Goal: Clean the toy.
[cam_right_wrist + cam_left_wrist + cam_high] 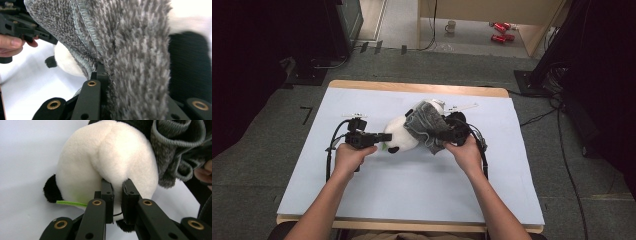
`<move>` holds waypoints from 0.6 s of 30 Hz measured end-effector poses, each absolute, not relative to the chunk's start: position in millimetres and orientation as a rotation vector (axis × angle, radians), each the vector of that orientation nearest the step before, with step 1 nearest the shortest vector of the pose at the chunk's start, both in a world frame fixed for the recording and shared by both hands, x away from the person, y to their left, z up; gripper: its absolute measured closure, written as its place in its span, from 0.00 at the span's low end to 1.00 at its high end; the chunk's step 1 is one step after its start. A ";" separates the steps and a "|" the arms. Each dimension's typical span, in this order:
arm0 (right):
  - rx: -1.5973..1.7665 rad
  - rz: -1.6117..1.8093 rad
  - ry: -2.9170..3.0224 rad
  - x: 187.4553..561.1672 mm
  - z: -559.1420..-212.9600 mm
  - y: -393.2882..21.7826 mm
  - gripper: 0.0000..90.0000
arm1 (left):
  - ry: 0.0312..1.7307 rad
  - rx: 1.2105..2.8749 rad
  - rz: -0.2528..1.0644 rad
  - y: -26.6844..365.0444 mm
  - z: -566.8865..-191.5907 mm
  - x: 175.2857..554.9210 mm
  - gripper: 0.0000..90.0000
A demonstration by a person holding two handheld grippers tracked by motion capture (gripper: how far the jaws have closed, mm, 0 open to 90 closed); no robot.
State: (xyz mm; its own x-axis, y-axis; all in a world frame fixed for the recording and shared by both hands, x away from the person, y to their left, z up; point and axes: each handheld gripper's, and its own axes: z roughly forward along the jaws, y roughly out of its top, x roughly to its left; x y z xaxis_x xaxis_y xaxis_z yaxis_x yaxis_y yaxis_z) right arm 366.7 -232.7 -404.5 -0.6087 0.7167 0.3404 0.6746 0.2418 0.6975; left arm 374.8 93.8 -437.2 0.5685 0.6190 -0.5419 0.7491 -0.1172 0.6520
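Table near edge bare; left gripper pinches panda, right gripper fingers clamp grey cloth.

One plush panda near table's centre. One grey knitted cloth draped over it. Two handheld grippers: left gripper, right gripper; two hands, two forearms entering over near edge. One blue sheet covering tabletop. On floor beyond far edge: one mug, two red cans.
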 end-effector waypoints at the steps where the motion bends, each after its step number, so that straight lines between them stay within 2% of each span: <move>1: 1.373 1.331 2.427 367.5 -403.5 -236.5 0.87 | 1.123 1.816 -0.163 94.3 -437.1 375.0 0.92; 11: 1.522 1.313 2.291 376.7 -404.2 -280.1 0.86 | 1.114 1.835 -0.145 95.2 -436.4 376.5 0.92; 18: 1.577 1.340 2.178 376.4 -397.6 -303.9 0.87 | 1.050 1.828 -0.183 95.4 -434.0 375.4 0.93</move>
